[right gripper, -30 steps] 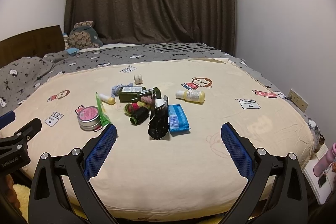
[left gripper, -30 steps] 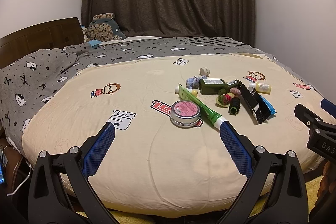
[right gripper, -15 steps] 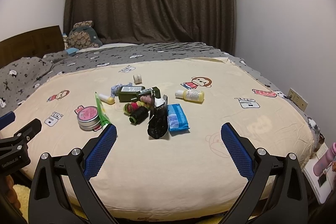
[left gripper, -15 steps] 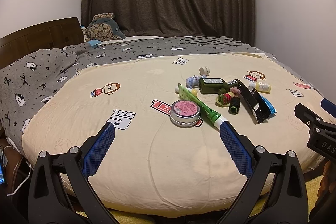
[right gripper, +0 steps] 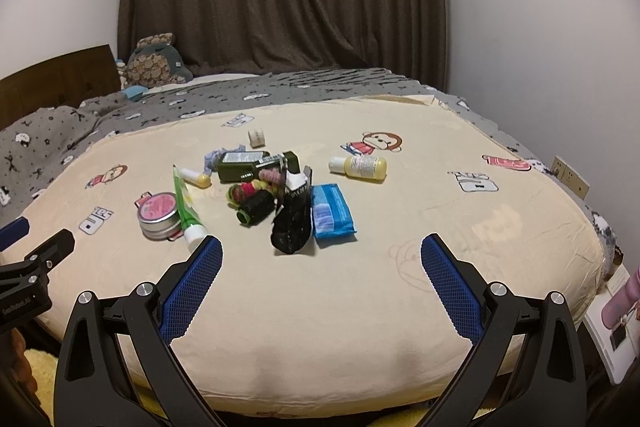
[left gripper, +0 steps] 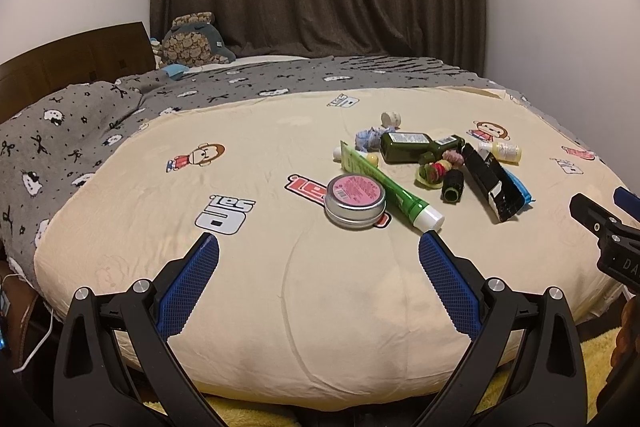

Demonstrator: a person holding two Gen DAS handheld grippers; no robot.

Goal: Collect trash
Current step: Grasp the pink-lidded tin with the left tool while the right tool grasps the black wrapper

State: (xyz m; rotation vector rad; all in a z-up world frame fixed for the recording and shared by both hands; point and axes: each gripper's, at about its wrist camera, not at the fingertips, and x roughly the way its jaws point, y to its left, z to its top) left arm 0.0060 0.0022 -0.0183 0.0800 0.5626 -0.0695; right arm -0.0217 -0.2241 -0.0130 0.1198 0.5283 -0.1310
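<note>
Matt cream cloth blanket [left gripper: 248, 291] with cartoon prints; brushed metal tin [left gripper: 355, 201], glossy green plastic tube [left gripper: 386, 183], dark glossy bottle [left gripper: 416, 146], shiny blue plastic packet [right gripper: 332, 211].

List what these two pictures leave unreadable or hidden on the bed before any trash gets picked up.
- Print on the dark green bottle label: too small in both views.
- Lower part of the hair ties: hidden by the black roller in the right view.
- Left edge of the blue pack: covered by the black pouch.
- Trash bin: none in view.
- Left gripper and right gripper: open, empty.
</note>
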